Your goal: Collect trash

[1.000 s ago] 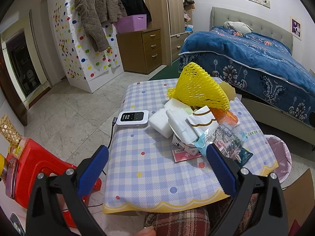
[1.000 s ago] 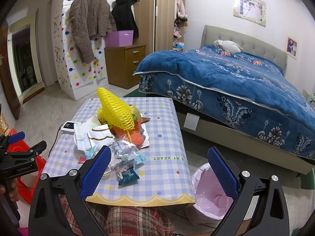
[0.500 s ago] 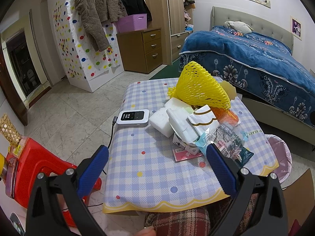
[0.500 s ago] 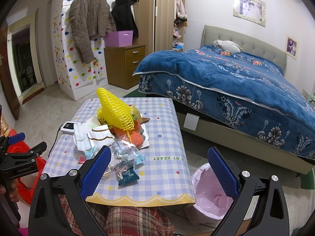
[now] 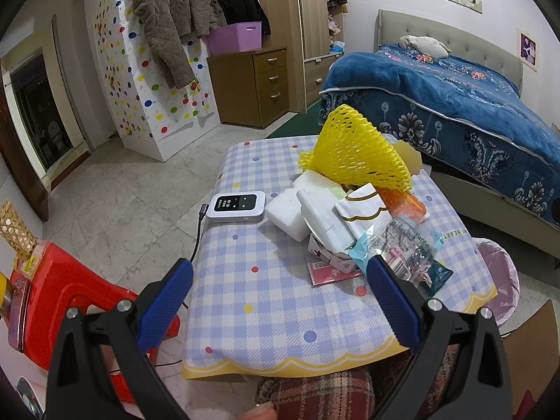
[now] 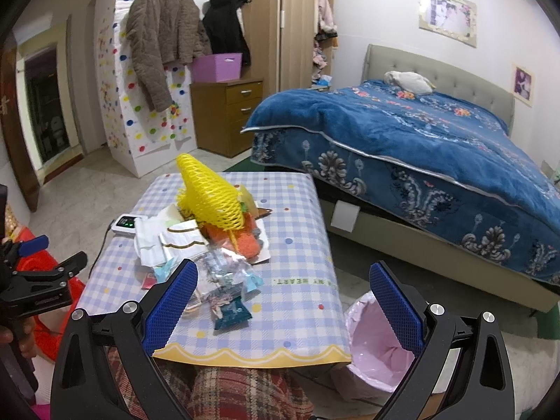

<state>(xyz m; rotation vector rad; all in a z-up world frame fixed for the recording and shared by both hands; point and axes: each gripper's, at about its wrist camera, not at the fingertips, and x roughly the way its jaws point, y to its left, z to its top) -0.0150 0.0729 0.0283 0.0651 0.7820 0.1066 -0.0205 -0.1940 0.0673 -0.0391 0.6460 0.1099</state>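
Yellow foam net (image 5: 355, 148) unmoved; both tongs (image 5: 280, 292) (image 6: 283, 294) still agape, empty

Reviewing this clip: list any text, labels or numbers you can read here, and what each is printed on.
"MY HEART", upside down: tablecloth edge, toward the bin.
Screen of the white device: icons, unreadable.
Pink card, snack wrappers: print too small.
Left tool body: lettering blurred.

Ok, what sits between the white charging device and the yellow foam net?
White foam blocks fill that stretch between the device and the net, seen best in the left wrist view.
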